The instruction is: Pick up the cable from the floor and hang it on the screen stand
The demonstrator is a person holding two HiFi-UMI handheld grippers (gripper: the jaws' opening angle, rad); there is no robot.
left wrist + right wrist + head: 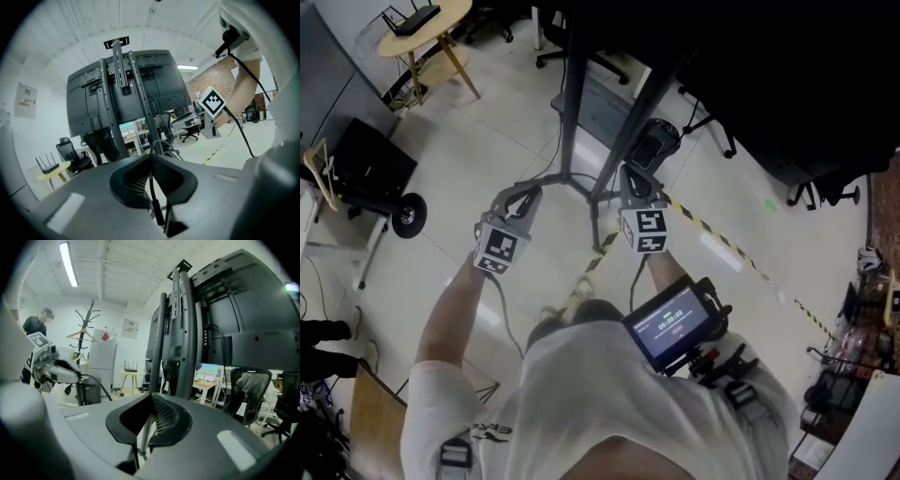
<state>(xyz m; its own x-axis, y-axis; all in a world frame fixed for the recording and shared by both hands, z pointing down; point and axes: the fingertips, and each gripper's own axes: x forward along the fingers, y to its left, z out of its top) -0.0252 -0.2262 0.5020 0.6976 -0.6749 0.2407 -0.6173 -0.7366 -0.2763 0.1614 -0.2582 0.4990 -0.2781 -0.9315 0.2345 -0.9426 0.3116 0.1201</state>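
Observation:
The screen stand (571, 94) rises just beyond both grippers, its legs spread on the floor and the dark screen (787, 84) above at the right. My left gripper (525, 193) is shut on the thin black cable (151, 183), which loops up past the jaws, with a plug end (158, 213) hanging near the camera. My right gripper (630, 174) is shut on a thin pale stretch of the cable (146, 430). The two grippers are held side by side, near the stand's posts (123, 84) (185, 324). The left gripper (51, 366) trails black cable (96, 383) in the right gripper view.
A round wooden table (422, 23) with a router stands far left, and a black wheeled case (370, 169) sits left. Yellow-black tape (722, 244) crosses the floor to the right. Office chairs (712, 122) stand behind the stand, and a coat rack (86, 319) is in the room.

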